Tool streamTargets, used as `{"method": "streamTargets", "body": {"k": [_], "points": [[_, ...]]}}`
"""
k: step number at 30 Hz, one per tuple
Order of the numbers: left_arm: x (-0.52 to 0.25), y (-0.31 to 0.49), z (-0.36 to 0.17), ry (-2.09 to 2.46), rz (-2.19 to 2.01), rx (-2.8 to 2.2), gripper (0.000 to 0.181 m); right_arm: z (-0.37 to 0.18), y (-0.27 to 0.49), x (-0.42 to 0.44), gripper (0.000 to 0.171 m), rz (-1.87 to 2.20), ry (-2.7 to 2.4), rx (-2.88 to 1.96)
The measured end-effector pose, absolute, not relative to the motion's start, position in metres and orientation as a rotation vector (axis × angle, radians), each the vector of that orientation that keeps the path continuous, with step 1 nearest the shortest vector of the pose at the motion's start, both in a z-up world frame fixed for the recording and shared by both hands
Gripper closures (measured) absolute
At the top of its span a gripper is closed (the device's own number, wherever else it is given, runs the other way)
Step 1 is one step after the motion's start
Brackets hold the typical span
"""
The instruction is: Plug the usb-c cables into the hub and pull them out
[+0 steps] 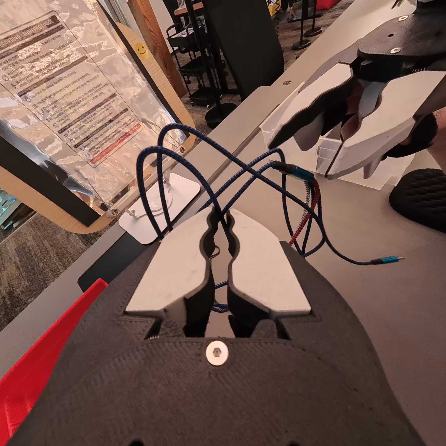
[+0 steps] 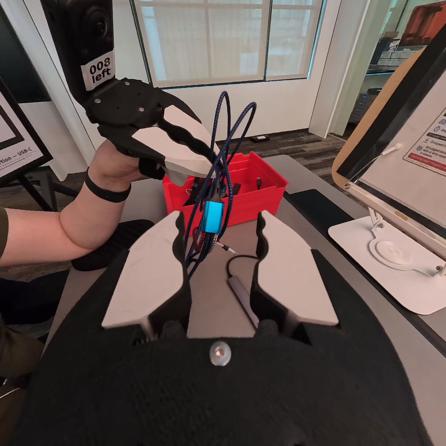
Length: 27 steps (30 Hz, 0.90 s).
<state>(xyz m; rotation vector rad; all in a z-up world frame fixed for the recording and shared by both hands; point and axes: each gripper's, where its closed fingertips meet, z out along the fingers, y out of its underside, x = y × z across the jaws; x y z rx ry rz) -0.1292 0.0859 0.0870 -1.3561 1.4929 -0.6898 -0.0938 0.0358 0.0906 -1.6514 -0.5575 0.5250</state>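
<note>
My left gripper [image 1: 220, 223] is shut on a blue braided usb-c cable [image 1: 169, 149] and holds its loops up in the air; it also shows in the right wrist view [image 2: 207, 166]. The cable's teal splitter [image 2: 212, 217] hangs in line with my open right gripper [image 2: 219, 217], with red and white branches [image 1: 316, 200] below it. In the left wrist view the right gripper [image 1: 299, 161] hovers just above the splitter [image 1: 301, 172]. One teal plug [image 1: 388, 260] lies near the table. The grey hub [image 2: 239, 289] lies on the table with a black cord.
A red bin [image 2: 265, 193] with more cables stands behind the splitter. A sign on a white base [image 2: 386, 277] stands at the right. A white tray [image 1: 272, 125] and a black pad [image 1: 422, 200] lie on the table. A person's forearm [image 2: 72, 229] holds the left gripper.
</note>
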Motion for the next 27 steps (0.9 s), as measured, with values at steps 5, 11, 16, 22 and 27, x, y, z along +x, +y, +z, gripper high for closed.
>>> {"method": "streamTargets", "body": {"k": [5,11,16,22,27], "points": [[-0.13,0.088,0.087,1.49,-0.679,-1.359,0.176,0.087,0.037,-0.093,0.113,0.509,-0.574,-1.667],[-0.138,0.097,0.097,1.435,-0.718,-1.365,0.176,0.087,0.035,-0.088,0.113,0.474,-0.609,-1.655],[-0.151,0.103,0.115,1.36,-0.873,-1.365,0.176,0.086,0.036,-0.087,0.114,0.392,-0.694,-1.573],[-0.185,0.111,0.153,1.202,-1.271,-1.329,0.176,0.053,0.031,-0.105,0.125,0.115,-1.023,-1.475],[-0.205,0.119,0.168,1.139,-1.42,-1.283,0.177,0.047,0.018,-0.153,0.123,-0.093,-1.177,-1.182]]}}
